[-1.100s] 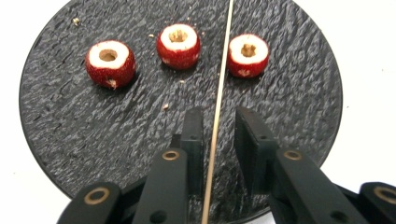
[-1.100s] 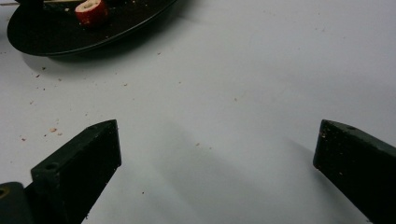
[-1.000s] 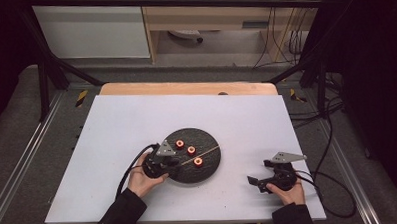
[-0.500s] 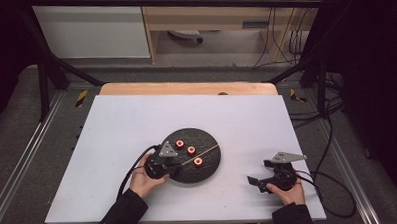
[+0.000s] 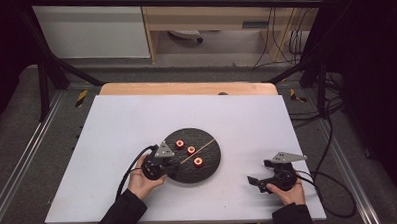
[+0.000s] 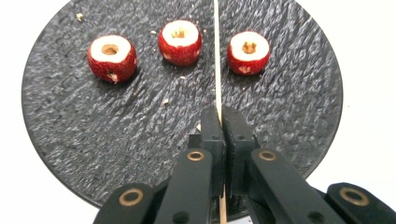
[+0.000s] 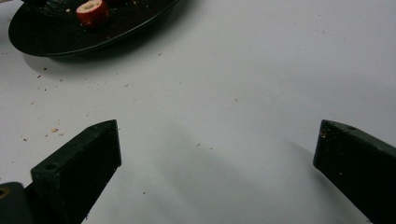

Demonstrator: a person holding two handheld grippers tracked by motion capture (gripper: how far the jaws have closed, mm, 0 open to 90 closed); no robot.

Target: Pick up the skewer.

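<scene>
Left gripper view: left tool (image 6: 218, 122) clamped on skewer (image 6: 217, 56), likely aiming at cored fruit pieces (image 6: 180, 42) on plate (image 6: 70, 140); right tool (image 7: 217, 149) apart, idle near table's front edge.

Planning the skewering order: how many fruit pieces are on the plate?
3, in a row on the plate: left fruit, middle fruit, and right fruit just past the stick. None seem hidden.

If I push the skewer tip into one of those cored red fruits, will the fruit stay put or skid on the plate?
It will probably skid or roll. Each red fruit is small, rounded and sits loose on the dark plate, with nothing bracing it. The skewer looks thin, so it may flex. The right gripper rests open, apart from the plate, free to steady a fruit.
</scene>
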